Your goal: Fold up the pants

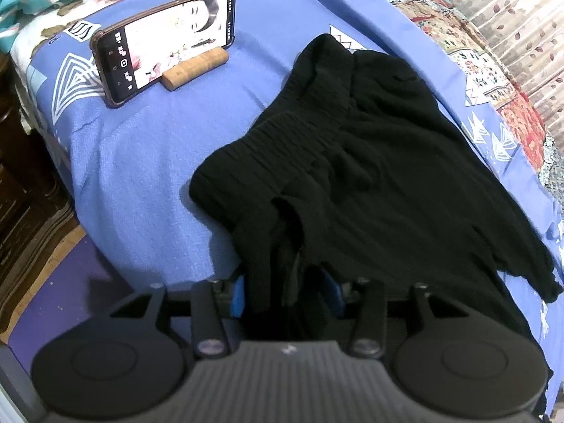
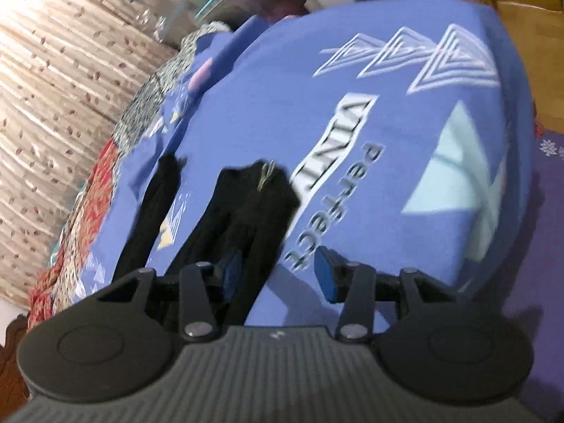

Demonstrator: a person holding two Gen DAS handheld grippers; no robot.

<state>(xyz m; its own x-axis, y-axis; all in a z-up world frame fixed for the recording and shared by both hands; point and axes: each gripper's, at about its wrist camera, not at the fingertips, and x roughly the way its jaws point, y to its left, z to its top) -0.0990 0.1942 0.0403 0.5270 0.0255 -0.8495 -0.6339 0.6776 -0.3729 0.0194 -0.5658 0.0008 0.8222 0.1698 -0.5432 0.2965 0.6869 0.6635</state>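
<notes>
Black pants [image 1: 359, 162] lie crumpled on the blue bedsheet [image 1: 148, 162], waistband toward the far left, body spreading right. My left gripper [image 1: 285, 296] sits at the near edge of the pants with black cloth bunched between its blue pads [image 1: 238, 296]; the jaws stand a little apart around the fabric. In the right wrist view the two black pant legs [image 2: 246, 208] stretch away over the sheet [image 2: 405, 162]. My right gripper [image 2: 278, 275] is open; one leg runs past its left pad [image 2: 231, 271], the right pad [image 2: 324, 275] is over bare sheet.
A phone [image 1: 165, 46] with its screen lit leans in a wooden stand [image 1: 195, 68] at the far left of the bed. A patterned quilt [image 1: 493, 70] and a curtain [image 2: 53, 88] border the far side. Dark wooden furniture [image 1: 24, 183] and a purple floor mat [image 2: 550, 246] lie beside the bed.
</notes>
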